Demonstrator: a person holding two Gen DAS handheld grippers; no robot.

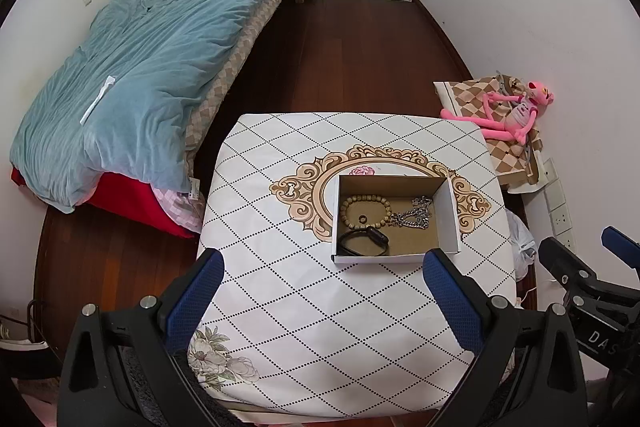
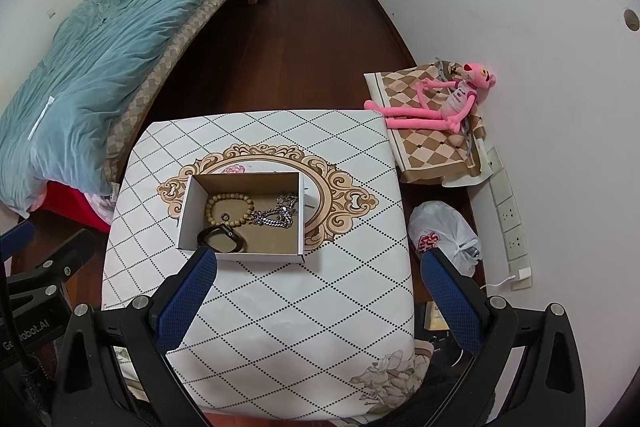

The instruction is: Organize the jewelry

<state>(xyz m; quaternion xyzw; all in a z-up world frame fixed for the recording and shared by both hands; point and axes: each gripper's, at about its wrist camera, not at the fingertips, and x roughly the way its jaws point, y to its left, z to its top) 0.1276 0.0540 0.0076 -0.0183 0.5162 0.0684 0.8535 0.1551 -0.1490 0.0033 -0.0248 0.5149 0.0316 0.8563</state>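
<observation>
While both grippers hang above the near edge of the tabletop [image 1: 280, 307], each holds nothing: the left gripper [image 1: 322, 263] has its blue, mesh-textured pads spread wide, and the right gripper [image 2: 320, 263] is spread just as wide. A smooth white cloth printed with a dotted diamond lattice and a tan scrollwork oval covers the tabletop. Toward its far right part stands a shallow rectangular cardboard box [image 1: 448, 215], white outside and brown inside. Within it lie a loop of round wooden beads [image 1: 362, 211] by the left wall, a small dark ring [image 1: 362, 219] inside that loop, a heap of silvery metal chain [image 1: 414, 215] to the right of the beads, and a black band with a rounded dark face [image 1: 364, 241] in the near left corner, touching the beads. Beyond the far right corner a pink plush toy [image 2: 440, 107] sprawls on a checkered tan cloth [image 2: 424, 151]. A crinkled white plastic bag [image 2: 444, 231] sits off the right edge.
</observation>
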